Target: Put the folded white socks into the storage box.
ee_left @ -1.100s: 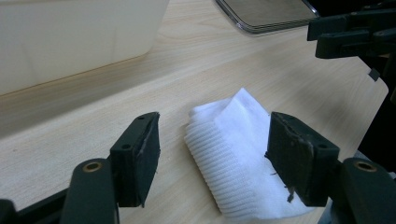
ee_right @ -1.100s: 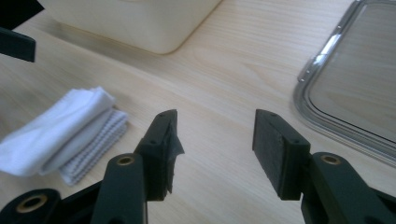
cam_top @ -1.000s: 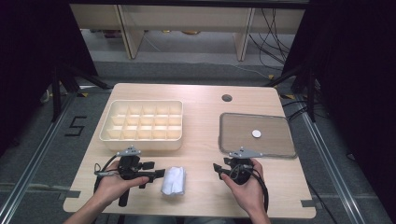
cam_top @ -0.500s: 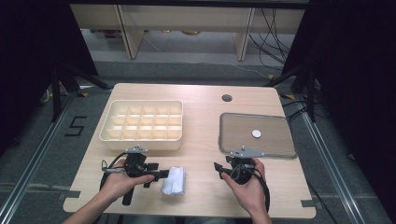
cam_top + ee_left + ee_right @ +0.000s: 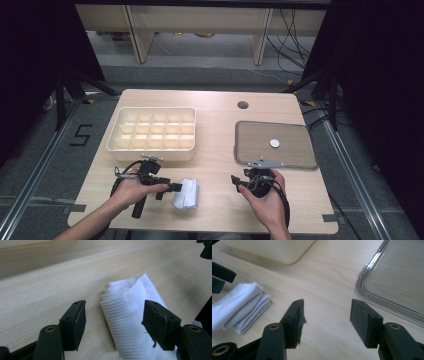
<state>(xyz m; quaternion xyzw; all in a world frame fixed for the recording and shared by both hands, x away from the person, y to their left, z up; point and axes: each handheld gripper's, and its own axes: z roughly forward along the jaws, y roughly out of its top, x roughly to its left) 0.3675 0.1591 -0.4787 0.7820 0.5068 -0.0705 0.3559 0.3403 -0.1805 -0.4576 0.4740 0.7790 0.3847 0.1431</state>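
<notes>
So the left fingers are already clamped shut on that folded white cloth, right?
Not clamped. The left gripper view shows the left gripper with its fingers open, either side of the folded white cloth, pads not pressing on it.

text: "5" | on: dark grey floor (image 5: 60, 150), black tape strokes, left of light wooden table (image 5: 220, 107) | other text: none

Each gripper (image 5: 176, 187) (image 5: 235, 180) is black, with two blocky jaws faced with flat dark pads and a brass-ringed screw hole at each jaw base. A black cable (image 5: 117, 185) loops from each; the right gripper carries a grey three-cornered plate (image 5: 265, 163). Forearms are bare, unsleeved.
</notes>
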